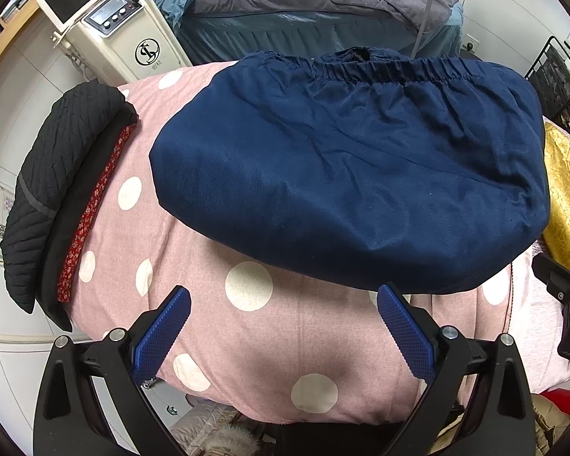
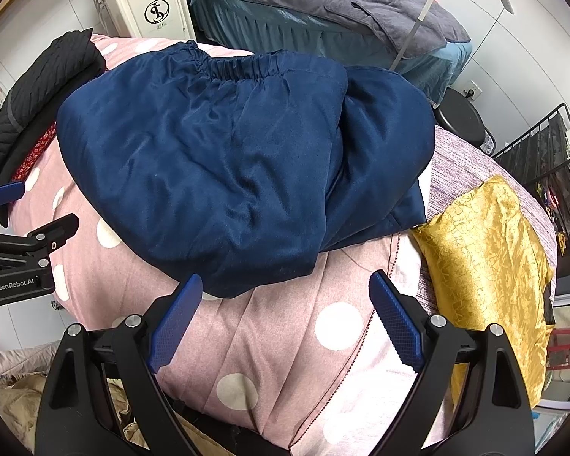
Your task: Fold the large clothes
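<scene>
At the top of the frame stands a bed [image 1: 323,19] with a gray cover and a blue skirt. In the upper left is a cream machine [image 1: 110,34] with a screen, knobs and a round black logo. The wall [image 1: 513,3] behind is white, with a socket [image 1: 471,43] at the upper right. A black rack [image 1: 558,76] stands at the right edge. The floor [image 1: 3,114] on the left has pale tiles. Light is bright and even.

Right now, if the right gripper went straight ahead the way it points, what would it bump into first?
Most likely the navy garment. The right gripper is open and empty, its fingers aimed at the garment's near edge just above the pink dotted quilt. Depth is hard to judge; angled lower, it might brush the quilt first.
</scene>
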### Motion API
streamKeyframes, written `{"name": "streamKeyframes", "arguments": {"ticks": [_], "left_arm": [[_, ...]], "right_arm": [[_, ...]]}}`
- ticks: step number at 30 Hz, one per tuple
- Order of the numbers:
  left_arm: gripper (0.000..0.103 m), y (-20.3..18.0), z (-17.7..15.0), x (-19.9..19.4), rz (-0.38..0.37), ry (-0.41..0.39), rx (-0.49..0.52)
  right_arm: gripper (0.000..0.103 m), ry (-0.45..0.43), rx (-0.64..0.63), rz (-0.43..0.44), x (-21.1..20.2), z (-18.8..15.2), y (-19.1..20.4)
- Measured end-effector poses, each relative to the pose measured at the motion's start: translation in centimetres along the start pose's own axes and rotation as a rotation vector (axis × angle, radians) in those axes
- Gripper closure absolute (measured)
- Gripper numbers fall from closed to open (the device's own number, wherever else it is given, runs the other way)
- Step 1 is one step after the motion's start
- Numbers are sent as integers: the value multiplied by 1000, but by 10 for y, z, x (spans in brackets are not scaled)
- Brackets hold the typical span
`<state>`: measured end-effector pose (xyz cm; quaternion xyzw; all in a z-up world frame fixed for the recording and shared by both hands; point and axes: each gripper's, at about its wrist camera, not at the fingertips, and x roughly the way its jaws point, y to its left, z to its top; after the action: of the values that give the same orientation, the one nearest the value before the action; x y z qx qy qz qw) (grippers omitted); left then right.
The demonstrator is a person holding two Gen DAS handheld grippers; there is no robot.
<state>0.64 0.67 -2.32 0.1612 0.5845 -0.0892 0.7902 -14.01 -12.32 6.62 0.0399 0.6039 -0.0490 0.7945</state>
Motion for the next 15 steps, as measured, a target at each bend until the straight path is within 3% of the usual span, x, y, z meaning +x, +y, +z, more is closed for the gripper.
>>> {"name": "streamKeyframes", "arguments": {"ticks": [15], "left_arm": [[6, -2, 9, 9, 28, 13, 19]], "right_arm": [[15, -22, -12, 23, 0, 14, -2]]}}
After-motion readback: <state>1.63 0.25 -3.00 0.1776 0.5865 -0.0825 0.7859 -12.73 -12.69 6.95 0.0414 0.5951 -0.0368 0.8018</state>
